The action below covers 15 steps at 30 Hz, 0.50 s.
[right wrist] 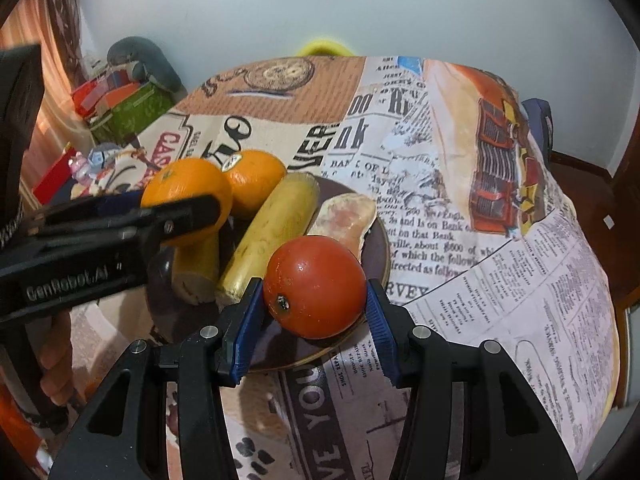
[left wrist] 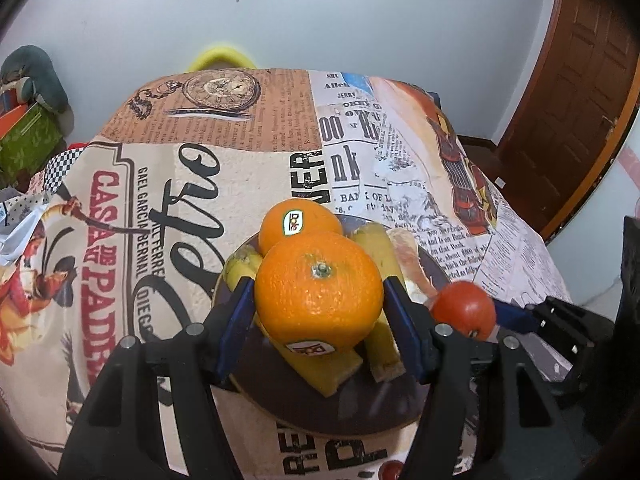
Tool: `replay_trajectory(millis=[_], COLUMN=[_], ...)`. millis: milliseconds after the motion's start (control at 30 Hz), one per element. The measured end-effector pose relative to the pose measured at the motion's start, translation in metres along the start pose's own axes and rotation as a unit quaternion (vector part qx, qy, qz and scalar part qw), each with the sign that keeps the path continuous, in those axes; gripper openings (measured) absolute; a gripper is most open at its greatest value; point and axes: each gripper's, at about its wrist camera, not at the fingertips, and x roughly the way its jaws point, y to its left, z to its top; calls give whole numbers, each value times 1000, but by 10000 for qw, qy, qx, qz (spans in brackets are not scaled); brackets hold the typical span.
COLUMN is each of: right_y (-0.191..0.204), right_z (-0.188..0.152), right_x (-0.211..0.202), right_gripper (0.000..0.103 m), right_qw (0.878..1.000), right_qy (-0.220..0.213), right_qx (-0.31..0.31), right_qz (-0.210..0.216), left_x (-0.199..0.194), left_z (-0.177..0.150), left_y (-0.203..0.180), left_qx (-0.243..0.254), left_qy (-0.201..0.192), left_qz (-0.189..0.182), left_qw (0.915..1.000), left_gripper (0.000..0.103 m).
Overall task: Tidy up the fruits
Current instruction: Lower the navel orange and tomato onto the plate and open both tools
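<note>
My left gripper (left wrist: 319, 286) is shut on a large orange (left wrist: 319, 296) with a Dole sticker, hanging just above a dark plate (left wrist: 352, 420). On the plate lie a second orange (left wrist: 300, 226), yellow bananas (left wrist: 378, 248) and a pale pinkish piece (right wrist: 344, 216). My right gripper (right wrist: 314, 292) is shut on a red round fruit (right wrist: 314, 286) over the plate's near rim (right wrist: 384, 248). In the right wrist view the held orange (right wrist: 186, 180) sits at the left, and a black finger (right wrist: 188, 212) of the left gripper crosses it.
A newspaper-print cloth (left wrist: 160, 240) covers the table. Boxes and a green tin (right wrist: 132, 108) stand off the far left edge. A yellow object (left wrist: 224, 56) shows behind the table, and a wooden door (left wrist: 580, 100) is on the right. A hand (right wrist: 56, 364) shows at lower left.
</note>
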Motion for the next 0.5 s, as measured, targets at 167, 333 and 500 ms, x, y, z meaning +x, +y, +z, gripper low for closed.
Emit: replay_trajectory(millis=[167,333,500], right_y=[-1,4,10], right_z=[1,0,-5], right_x=[2,5,6], right_gripper=[47,49,49], right_qw=[10000,10000,9997], right_qy=[-35,-2,65], right_qx=[20,-66,-227], right_qz=[17,25,-25], left_x=[7,11,13], left_z=[3,2,-1], left_y=[-2,-6,-4], left_qx=[85,243,179], left_qy=[25,115,322], left_qz=[-51,9,-129], left_qw=[9999,9996,9992], left_gripper=[64,65,65])
